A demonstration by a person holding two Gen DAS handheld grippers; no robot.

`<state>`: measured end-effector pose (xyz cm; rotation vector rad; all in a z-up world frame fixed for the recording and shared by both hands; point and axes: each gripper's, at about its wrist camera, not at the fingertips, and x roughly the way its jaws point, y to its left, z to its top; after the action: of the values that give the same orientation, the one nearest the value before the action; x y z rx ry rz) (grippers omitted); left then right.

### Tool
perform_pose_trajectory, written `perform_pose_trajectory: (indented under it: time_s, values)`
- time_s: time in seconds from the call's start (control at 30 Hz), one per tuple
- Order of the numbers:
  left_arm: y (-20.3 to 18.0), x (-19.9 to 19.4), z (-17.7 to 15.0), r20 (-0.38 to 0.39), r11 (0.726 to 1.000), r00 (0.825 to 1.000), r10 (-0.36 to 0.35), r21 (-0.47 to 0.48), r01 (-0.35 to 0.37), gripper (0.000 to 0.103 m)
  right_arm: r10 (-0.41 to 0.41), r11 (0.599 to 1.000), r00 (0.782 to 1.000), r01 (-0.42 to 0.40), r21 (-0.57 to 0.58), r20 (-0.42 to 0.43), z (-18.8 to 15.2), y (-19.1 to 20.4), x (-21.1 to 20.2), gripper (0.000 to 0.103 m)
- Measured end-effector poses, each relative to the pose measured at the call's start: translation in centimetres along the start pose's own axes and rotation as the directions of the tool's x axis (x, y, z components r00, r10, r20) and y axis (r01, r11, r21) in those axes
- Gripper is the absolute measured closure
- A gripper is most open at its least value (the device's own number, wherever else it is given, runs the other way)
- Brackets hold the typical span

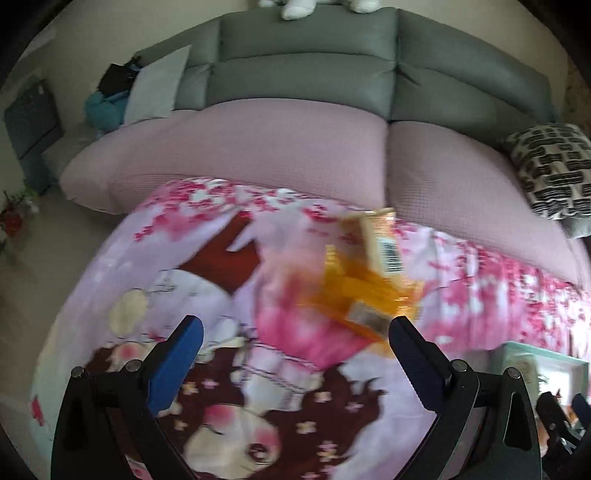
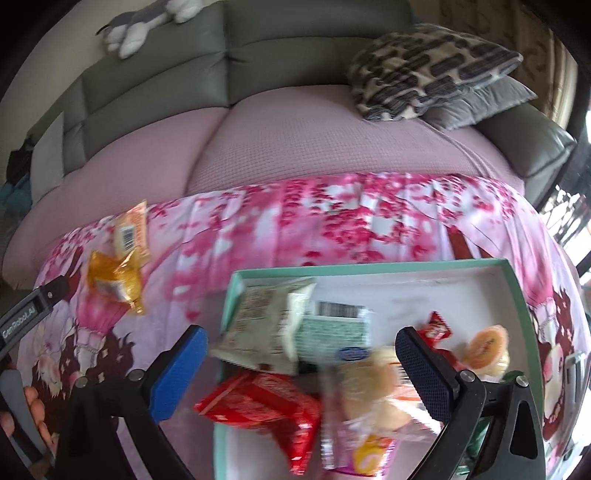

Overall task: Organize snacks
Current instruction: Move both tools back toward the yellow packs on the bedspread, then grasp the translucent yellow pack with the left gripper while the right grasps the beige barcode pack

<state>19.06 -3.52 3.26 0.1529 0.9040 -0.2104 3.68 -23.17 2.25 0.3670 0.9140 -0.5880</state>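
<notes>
Two orange snack packets (image 1: 369, 280), one with a barcode, lie on the pink cartoon cloth (image 1: 147, 258). My left gripper (image 1: 295, 332) stands open just short of them, its right fingertip close to the nearer packet and nothing between the pads. My right gripper (image 2: 301, 336) is open wide above a teal tray (image 2: 369, 266). The tray holds white-green packets (image 2: 266, 321), a red packet (image 2: 266, 410), a clear bag of buns (image 2: 369, 384), a jelly cup (image 2: 484, 347) and a small red candy (image 2: 436, 328). The same orange packets (image 2: 118, 273) lie left of the tray, near the left gripper's body (image 2: 33, 310).
A sofa with a pink seat cover (image 1: 258, 147) and grey back runs behind the cloth. A black-and-white patterned pillow (image 2: 424, 66) lies at its right end, with a plush toy (image 2: 140, 26) on top of the back. The tray's corner (image 1: 532, 349) shows at the right of the left wrist view.
</notes>
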Motion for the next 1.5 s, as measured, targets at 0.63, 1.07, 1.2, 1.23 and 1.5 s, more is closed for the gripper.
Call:
perform_pose_trajectory:
  time_s: [0.63, 1.07, 1.2, 1.23, 1.5]
  values:
    - [5.8, 1.3, 0.1, -0.048, 0.996, 0.999, -0.006, -0.085, 0.002, 0.003, 0.07, 0.986, 0.997, -0.072, -0.152, -0.018, -1.1, 7.3, 1.6, 0.0]
    - [4.0, 5.0, 0.4, -0.081, 0.949, 0.954, -0.29, -0.154, 0.275, 0.003, 0.193, 0.976, 0.981, -0.192, -0.102, -0.002, 1.0, 8.5, 3.4, 0.0]
    - [3.8, 6.4, 0.9, -0.096, 0.918, 0.926, -0.365, -0.206, 0.34, 0.003, 0.233, 0.968, 0.972, -0.232, -0.096, -0.004, 2.2, 8.9, 4.4, 0.0]
    - [3.6, 6.7, 1.1, -0.098, 0.906, 0.917, -0.386, -0.227, 0.357, 0.003, 0.238, 0.966, 0.971, -0.237, -0.101, -0.003, 2.5, 9.0, 4.5, 0.0]
    - [1.5, 8.3, 1.4, -0.126, 0.871, 0.883, -0.452, -0.275, 0.406, 0.003, 0.245, 0.964, 0.969, -0.244, -0.104, 0.001, 4.1, 9.0, 5.4, 0.0]
